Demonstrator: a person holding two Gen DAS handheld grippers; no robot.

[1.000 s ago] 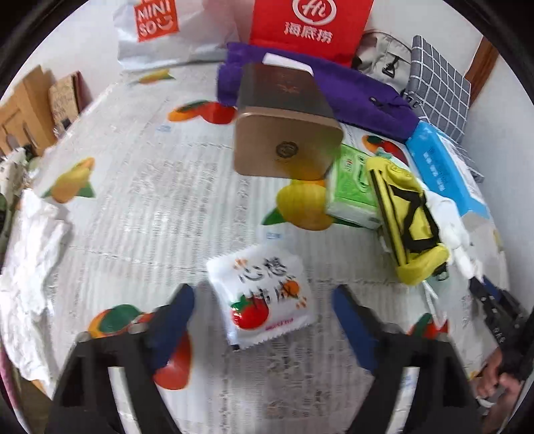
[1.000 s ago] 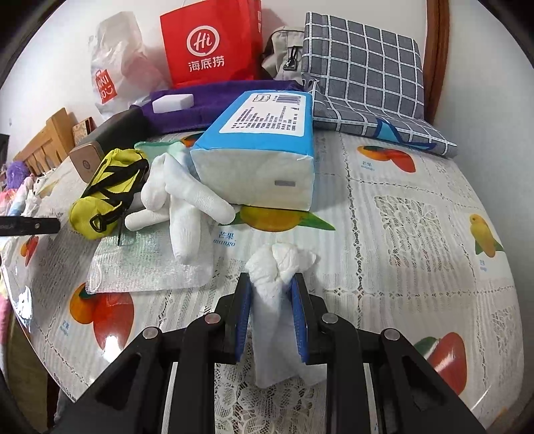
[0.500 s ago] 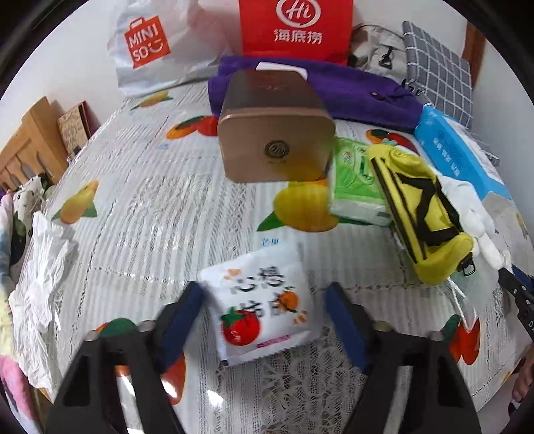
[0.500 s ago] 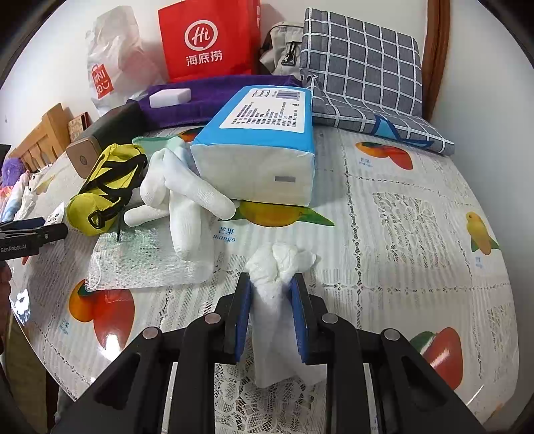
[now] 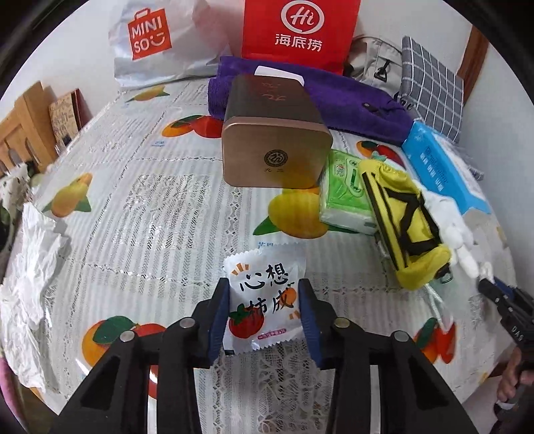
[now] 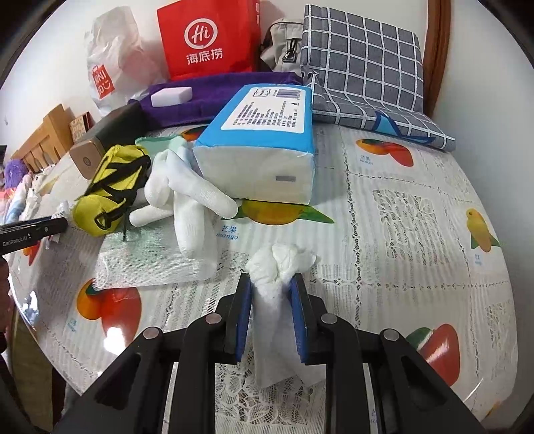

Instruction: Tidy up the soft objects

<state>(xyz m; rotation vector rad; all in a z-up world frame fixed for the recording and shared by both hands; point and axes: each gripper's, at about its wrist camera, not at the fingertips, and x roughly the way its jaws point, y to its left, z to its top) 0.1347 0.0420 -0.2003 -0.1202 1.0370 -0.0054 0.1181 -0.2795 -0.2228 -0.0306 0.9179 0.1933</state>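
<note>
A white tissue packet (image 5: 267, 267) printed with a tomato lies on the fruit-print table (image 5: 150, 200). My left gripper (image 5: 263, 290) is closing on it, and its blue pads touch the packet's two sides. In the right wrist view my right gripper (image 6: 271, 280) is shut on a crumpled white tissue (image 6: 280, 260) just above the table. Further soft items lie between the two: a yellow pouch (image 5: 404, 227), white gloves (image 6: 187, 200), a green tissue pack (image 5: 343, 193) and a big blue tissue pack (image 6: 263, 147).
A bronze box (image 5: 273, 140) stands behind the packet, with a purple towel (image 5: 350, 96), a red bag (image 5: 300, 30) and a Miniso bag (image 5: 150, 36) at the back. A checked cushion (image 6: 363, 66) sits back right. Crumpled white paper (image 5: 30, 260) lies at the left edge.
The left jaws have come in from wide apart onto the packet's sides, and the gripper has moved forward over it. The right gripper still holds its tissue in the same place.
</note>
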